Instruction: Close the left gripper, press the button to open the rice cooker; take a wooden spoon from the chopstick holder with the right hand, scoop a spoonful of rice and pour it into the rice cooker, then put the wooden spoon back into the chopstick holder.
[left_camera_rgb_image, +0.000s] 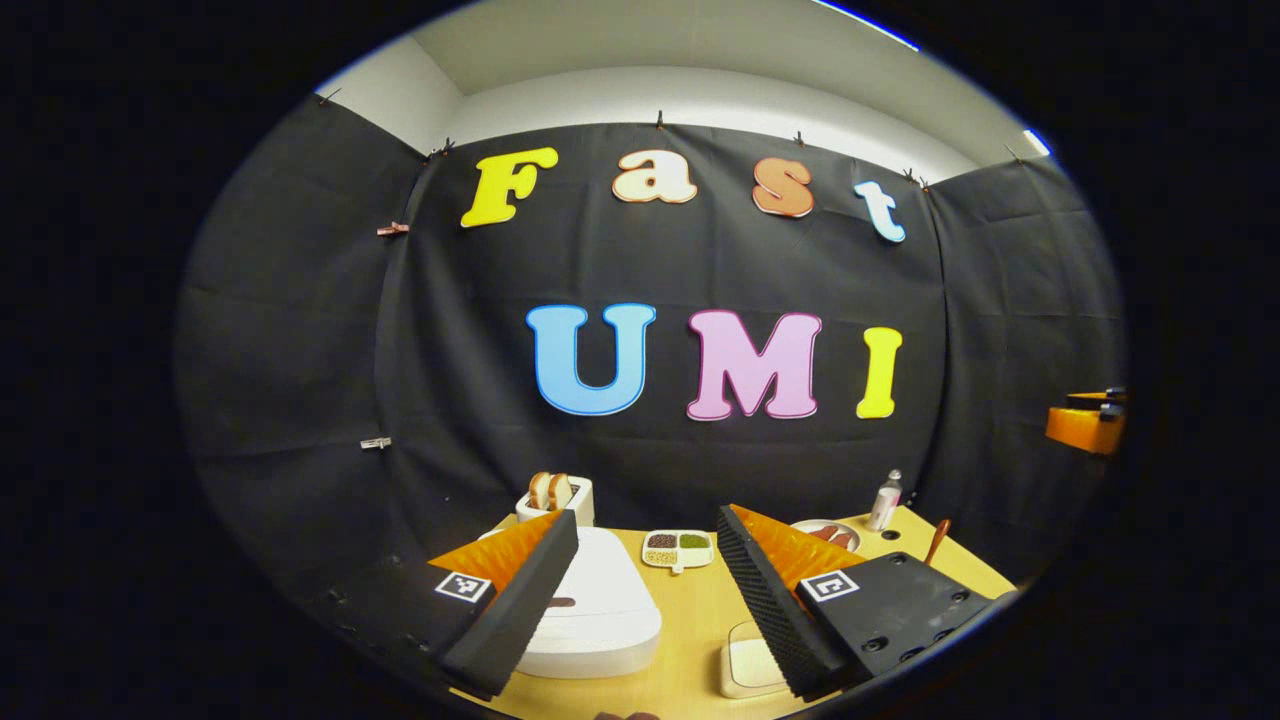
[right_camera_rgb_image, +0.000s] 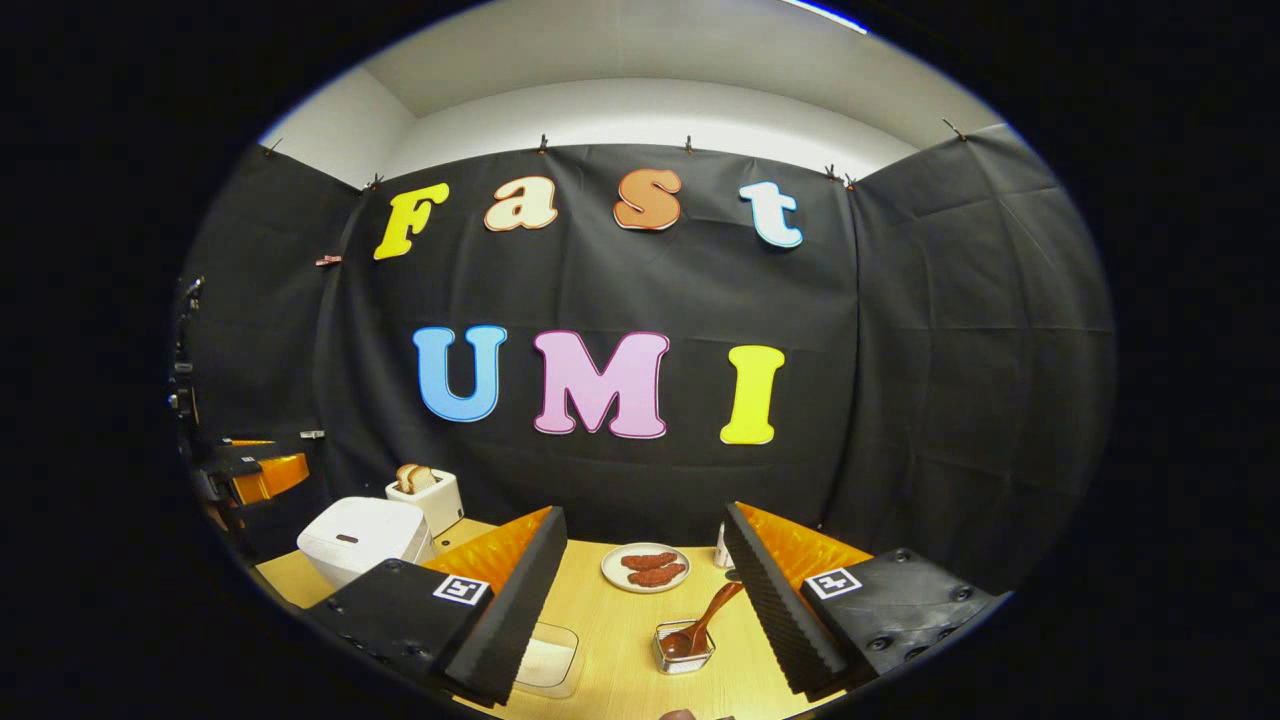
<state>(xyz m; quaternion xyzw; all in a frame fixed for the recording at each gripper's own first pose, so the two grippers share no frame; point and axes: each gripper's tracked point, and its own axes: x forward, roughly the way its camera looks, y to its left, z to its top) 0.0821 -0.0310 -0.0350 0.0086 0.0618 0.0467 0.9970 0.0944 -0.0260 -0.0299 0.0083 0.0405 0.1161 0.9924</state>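
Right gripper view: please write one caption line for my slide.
Open right gripper above the table, facing the wooden spoon in its holder, rice cooker closed.

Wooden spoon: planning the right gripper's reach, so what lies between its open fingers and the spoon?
Bare tabletop. In the right gripper view the wooden spoon stands in its chopstick holder just ahead of the right gripper.

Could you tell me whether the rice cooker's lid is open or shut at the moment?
Shut. The rice cooker has its white lid lying flat on the body, with no gap or raised edge.

Glossy rice cooker (left_camera_rgb_image: 598, 610); wooden table (right_camera_rgb_image: 630, 650).
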